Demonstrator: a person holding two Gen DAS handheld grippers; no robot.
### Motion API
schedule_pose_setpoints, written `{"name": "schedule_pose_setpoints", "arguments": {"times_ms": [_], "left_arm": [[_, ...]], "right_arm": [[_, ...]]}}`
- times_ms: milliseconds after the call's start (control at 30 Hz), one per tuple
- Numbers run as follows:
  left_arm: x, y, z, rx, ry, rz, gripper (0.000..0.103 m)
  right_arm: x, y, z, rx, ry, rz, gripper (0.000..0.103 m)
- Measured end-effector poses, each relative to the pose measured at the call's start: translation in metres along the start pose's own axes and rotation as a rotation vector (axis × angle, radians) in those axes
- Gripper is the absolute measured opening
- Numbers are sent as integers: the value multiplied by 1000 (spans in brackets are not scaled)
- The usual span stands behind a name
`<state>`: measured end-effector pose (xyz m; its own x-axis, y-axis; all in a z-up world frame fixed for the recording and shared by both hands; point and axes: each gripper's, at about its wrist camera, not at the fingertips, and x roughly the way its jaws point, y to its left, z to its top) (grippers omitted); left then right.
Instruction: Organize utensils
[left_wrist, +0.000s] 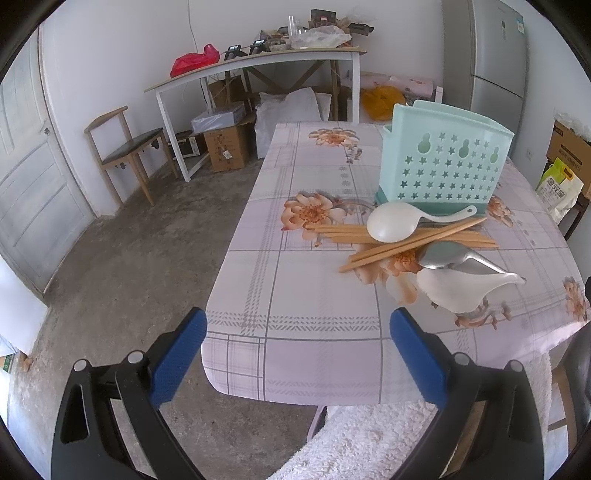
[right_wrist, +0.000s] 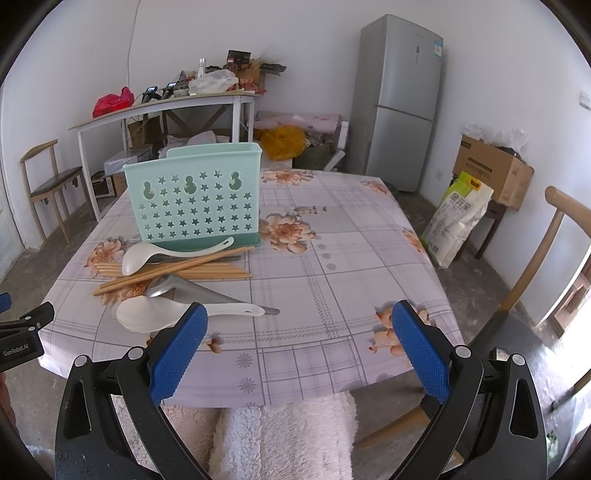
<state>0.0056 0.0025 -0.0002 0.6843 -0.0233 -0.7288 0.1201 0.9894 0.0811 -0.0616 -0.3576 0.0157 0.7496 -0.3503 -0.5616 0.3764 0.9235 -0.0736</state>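
Right wrist: chopsticks (right_wrist: 173, 269) lengthwise left-right

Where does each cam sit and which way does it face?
Left wrist: on the left gripper, off the table's near-left corner, facing the utensil pile to its right; own blue fingers show, spread wide.
Right wrist: on the right gripper, at the near edge, facing across the table toward the fridge; own fingers spread, left gripper tip at far left.
Shared: mint utensil holder, chopsticks, spoons, side table.
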Motion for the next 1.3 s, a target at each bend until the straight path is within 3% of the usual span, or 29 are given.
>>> {"name": "schedule_pose_setpoints", "arguments": {"times_ms": [900, 1300], "left_arm": [[5, 4, -6, 4, 6, 11, 97], [31, 7, 10, 25, 31, -13, 97]], "right_arm": [[1, 0, -2, 0, 8, 5, 95], [13, 2, -5, -12, 31, 30, 95]]}}
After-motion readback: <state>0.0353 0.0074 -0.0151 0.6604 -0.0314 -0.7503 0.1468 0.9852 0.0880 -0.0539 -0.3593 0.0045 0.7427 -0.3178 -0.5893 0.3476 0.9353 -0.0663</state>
